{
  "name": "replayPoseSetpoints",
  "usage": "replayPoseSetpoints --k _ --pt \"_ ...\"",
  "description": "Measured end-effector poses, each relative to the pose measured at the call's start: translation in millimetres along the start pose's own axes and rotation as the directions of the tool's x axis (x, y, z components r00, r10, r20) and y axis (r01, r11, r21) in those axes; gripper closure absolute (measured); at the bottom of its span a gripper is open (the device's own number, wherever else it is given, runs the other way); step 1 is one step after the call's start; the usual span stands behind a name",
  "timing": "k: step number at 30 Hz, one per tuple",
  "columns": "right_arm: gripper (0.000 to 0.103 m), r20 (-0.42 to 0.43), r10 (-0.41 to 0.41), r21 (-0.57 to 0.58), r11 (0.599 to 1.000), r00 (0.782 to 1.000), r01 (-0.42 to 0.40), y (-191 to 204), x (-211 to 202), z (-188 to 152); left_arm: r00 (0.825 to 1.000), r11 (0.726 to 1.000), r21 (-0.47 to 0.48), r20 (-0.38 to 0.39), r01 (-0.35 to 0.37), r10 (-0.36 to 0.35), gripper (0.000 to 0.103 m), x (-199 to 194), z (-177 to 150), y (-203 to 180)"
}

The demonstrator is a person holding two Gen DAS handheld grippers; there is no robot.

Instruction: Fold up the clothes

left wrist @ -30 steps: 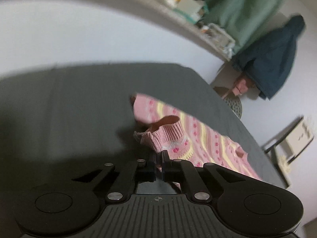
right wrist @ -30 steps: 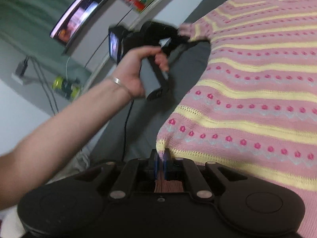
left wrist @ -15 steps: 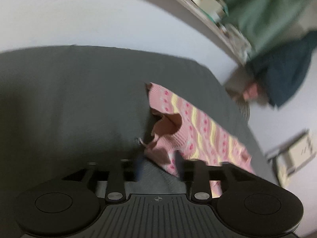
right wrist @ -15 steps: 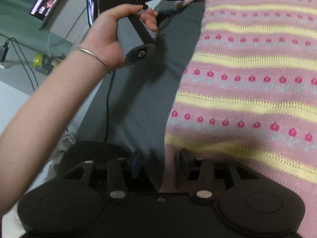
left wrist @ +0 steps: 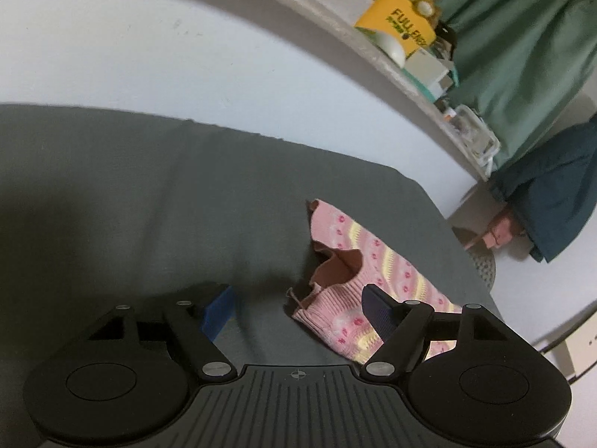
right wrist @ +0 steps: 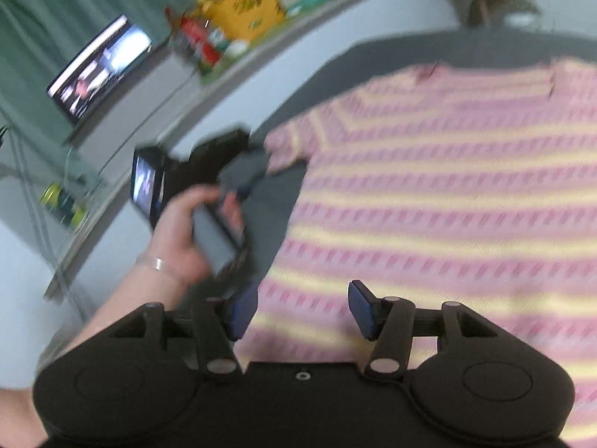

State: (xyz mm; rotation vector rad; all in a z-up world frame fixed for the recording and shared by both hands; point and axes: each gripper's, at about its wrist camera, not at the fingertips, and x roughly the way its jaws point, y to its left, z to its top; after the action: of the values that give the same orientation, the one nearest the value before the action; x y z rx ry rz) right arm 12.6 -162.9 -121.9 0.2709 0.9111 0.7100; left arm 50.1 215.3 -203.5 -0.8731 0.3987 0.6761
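Pink knit with yellow stripes and small dotted rows, the sweater (right wrist: 447,201) lies spread flat across the grey cover (left wrist: 130,194) of the bed or table, its body filling the right side of the surface and reaching up toward the far edge. In the left wrist view one sleeve cuff (left wrist: 335,310) sits crumpled on the cover, its opening turned up and the ribbed end folded over on itself. The left gripper (left wrist: 298,308) has just been opening and now stands wide apart, the cuff lying loose between the blue pads with nothing pressing on it. The right gripper (right wrist: 298,308) has likewise been opening; its pads hover over the near hem area of the sweater with a clear gap and no cloth pinched. From the right wrist view the person's left hand (right wrist: 186,231) shows wrapped around the handle of its gripper beside the sleeve, near the left edge of the cover. As a judgement, the task looks to be at an early stage: the garment appears laid out and released, which would serve as the flattening step, but no fold is visible in the body, both visible sleeves still lie outward, and the cuff wants smoothing. What remains is likely the whole of the folding proper: bringing the sleeves in over the body, then doubling the body over. The right wrist view is blurred, so finer creases cannot be told.
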Motion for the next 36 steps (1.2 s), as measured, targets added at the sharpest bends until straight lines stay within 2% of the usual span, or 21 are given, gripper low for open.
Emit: replayPoseSetpoints --k 3,6,9,11,15,20,25,29,33,36 --pt "0.048 0.052 -0.074 -0.083 0.994 0.996 0.078 12 -1 25 1.000 0.997 0.071 0.016 -0.004 0.003 0.027 0 -3 -4" --pt "0.046 0.101 -0.135 -0.193 0.969 0.986 0.152 35 11 53 0.999 0.992 0.124 0.031 -0.017 0.013 0.027 0 -2 -8" --pt "0.044 0.133 -0.129 -0.250 0.955 0.983 0.159 62 35 85 1.000 0.993 0.118 0.030 -0.003 -0.001 0.027 -2 -1 -5" --pt "0.038 0.136 -0.100 -0.275 0.952 0.986 0.135 85 60 113 1.000 0.993 0.120 0.025 0.005 -0.008 0.027 -1 0 -5" --pt "0.036 0.108 -0.075 -0.307 0.946 0.991 0.105 124 120 164 0.999 0.993 0.118 0.022 0.020 -0.023 0.027 -2 1 -3" --pt "0.037 -0.003 -0.144 -0.295 0.946 0.990 0.136 153 210 210 1.000 0.989 0.144 0.004 0.028 -0.028 0.027 2 4 -5" --pt "0.038 -0.106 -0.192 -0.291 0.944 0.976 0.154 166 282 229 0.998 0.993 0.101 -0.035 0.060 -0.056 0.027 5 14 2" --pt "0.046 -0.189 -0.224 -0.303 0.939 0.956 0.160 169 325 228 0.997 0.991 0.120 -0.049 0.064 -0.058 0.027 7 13 -1" --pt "0.049 -0.203 -0.279 -0.331 0.922 0.939 0.202 166 349 229 0.996 0.987 0.144 -0.061 0.067 -0.058 0.027 7 11 -7" --pt "0.049 -0.216 -0.290 -0.362 0.911 0.932 0.199 169 359 226 0.996 0.986 0.154 -0.066 0.069 -0.060 0.027 7 10 -9"
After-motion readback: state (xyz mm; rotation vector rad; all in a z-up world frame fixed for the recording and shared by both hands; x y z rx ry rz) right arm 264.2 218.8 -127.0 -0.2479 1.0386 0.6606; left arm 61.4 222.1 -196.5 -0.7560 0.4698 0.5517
